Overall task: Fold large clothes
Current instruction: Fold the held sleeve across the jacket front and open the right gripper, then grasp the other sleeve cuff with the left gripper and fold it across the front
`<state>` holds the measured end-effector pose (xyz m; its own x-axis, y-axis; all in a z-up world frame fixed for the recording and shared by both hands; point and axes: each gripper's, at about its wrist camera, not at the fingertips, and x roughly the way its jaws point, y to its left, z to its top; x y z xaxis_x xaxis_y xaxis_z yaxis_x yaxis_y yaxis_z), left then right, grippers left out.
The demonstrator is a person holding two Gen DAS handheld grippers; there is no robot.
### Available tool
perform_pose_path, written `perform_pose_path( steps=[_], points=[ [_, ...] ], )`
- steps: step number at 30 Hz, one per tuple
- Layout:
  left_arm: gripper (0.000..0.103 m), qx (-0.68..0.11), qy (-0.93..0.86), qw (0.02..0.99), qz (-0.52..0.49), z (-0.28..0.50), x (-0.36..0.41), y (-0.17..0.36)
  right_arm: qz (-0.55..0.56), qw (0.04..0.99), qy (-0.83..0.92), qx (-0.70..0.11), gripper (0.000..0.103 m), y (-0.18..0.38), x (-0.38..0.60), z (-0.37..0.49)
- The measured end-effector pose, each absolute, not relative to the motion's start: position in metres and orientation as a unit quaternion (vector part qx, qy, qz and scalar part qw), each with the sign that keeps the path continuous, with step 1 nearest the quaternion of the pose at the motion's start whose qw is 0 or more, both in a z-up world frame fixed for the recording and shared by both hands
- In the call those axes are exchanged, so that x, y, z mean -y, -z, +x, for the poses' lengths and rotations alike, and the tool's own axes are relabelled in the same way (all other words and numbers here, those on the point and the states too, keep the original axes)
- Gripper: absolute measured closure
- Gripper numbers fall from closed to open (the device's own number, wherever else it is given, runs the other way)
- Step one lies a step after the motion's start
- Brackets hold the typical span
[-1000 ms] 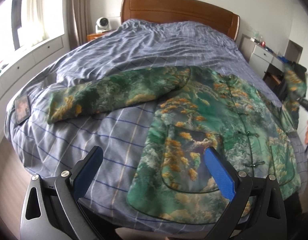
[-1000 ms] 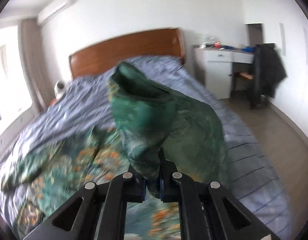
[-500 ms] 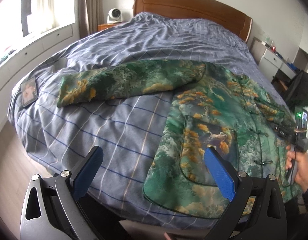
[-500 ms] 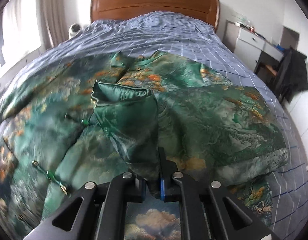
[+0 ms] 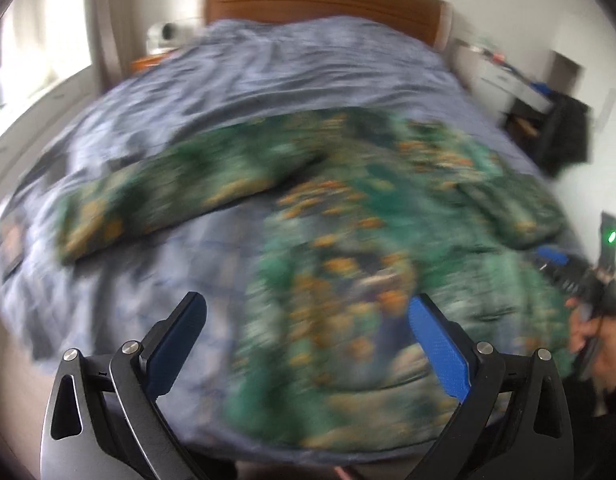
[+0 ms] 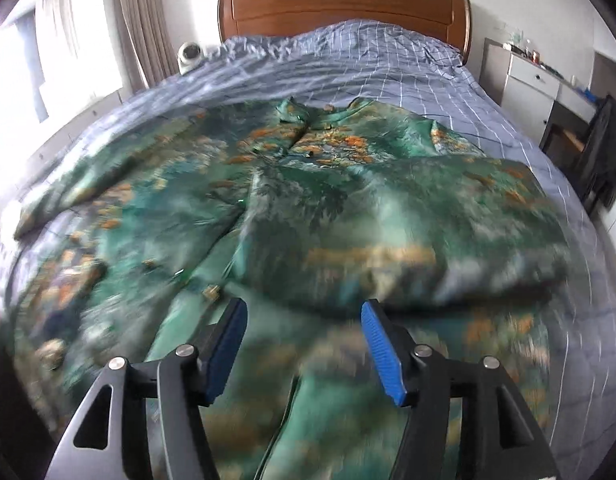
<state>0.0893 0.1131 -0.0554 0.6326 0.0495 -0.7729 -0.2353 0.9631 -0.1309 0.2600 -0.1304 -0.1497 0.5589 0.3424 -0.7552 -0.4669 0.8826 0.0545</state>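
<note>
Over the green jacket [image 6: 308, 208] on the bed [image 6: 427, 76], the right gripper [image 6: 304, 344] jaws are opening, empty, while the left gripper [image 5: 308, 344] jaws gape wide.

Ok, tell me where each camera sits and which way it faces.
Left wrist: on the left gripper, at the bed's foot, facing the headboard; open jaws, person's hand at right.
Right wrist: on the right gripper, above the folded sleeve; jaws opening, nothing between.
Shared: green jacket, bed, headboard.
</note>
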Motion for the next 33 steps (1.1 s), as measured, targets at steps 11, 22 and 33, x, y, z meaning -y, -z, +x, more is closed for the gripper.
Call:
perform_pose_path(
  steps=[11, 22, 33],
  points=[
    [0.006, -0.500, 0.195, 0.832, -0.141, 0.280, 0.015, 0.080, 0.013, 0.895, -0.209, -0.394, 0.042, 0.130, 0.200, 0.185],
    [0.092, -0.588, 0.132, 0.792, -0.099, 0.349, 0.068, 0.150, 0.027, 0.905, -0.194, -0.378, 0.042, 0.126, 0.226, 0.169],
    [0.094, -0.528, 0.084, 0.834, -0.132, 0.383, -0.005, 0.117, 0.031, 0.905, -0.198, -0.376, 0.042, 0.116, 0.245, 0.220]
  ],
)
